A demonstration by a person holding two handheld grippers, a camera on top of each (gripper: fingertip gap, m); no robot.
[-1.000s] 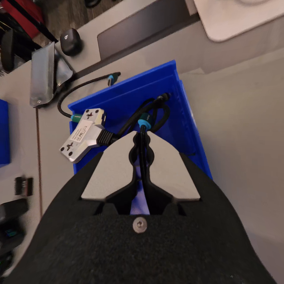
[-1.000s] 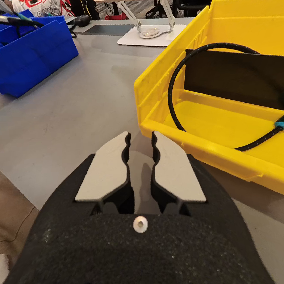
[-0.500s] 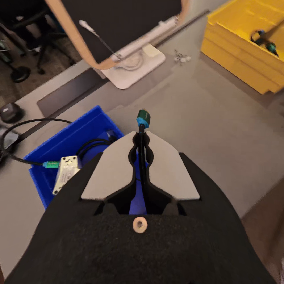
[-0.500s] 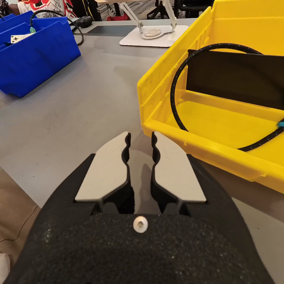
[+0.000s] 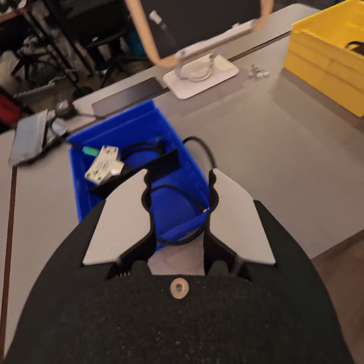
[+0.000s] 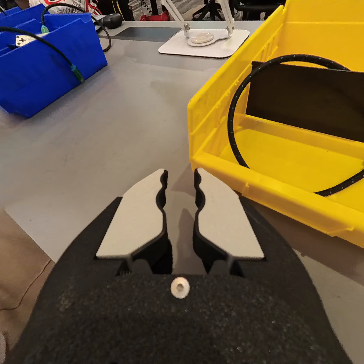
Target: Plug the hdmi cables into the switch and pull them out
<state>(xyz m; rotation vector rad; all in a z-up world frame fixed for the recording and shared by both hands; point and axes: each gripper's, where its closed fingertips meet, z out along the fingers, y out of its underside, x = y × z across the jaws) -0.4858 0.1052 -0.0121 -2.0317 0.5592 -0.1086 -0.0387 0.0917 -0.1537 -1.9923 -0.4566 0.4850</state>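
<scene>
The silver HDMI switch (image 5: pixel 104 167) lies in the blue bin (image 5: pixel 122 126), with a green plug (image 5: pixel 89 151) in its far end. It also shows in the right wrist view (image 6: pixel 22 40). A black HDMI cable (image 6: pixel 57 52) drapes over the blue bin's wall (image 6: pixel 49 78), and its green plug (image 6: pixel 77 73) hangs outside. My left gripper (image 5: pixel 178 173) is open wide and empty above the bin's near end. My right gripper (image 6: pixel 180 173) is open and empty over the table, just left of the yellow bin (image 6: pixel 214 137), which holds a black braided cable (image 6: pixel 234 110).
A white monitor stand base (image 6: pixel 202 44) sits at the back of the grey table (image 6: pixel 118 137). A black divider (image 5: pixel 141 173) crosses the blue bin. The yellow bin (image 5: pixel 325 65) stands far right in the left wrist view. A person's tan sleeve (image 6: pixel 17 266) is at lower left. There is about 45 cm between the tips of the two grippers. The silver HDMI switch (image 5: pixel 104 167) lies some 20 cm from my left tips, 60 cm from my right tips. Between my left fingertips and the green plug (image 5: pixel 89 151) there is roughly 25 cm.
My left gripper has opened and let go of the black cable. The cable now hangs over the blue bin's wall. The right gripper has barely moved.
</scene>
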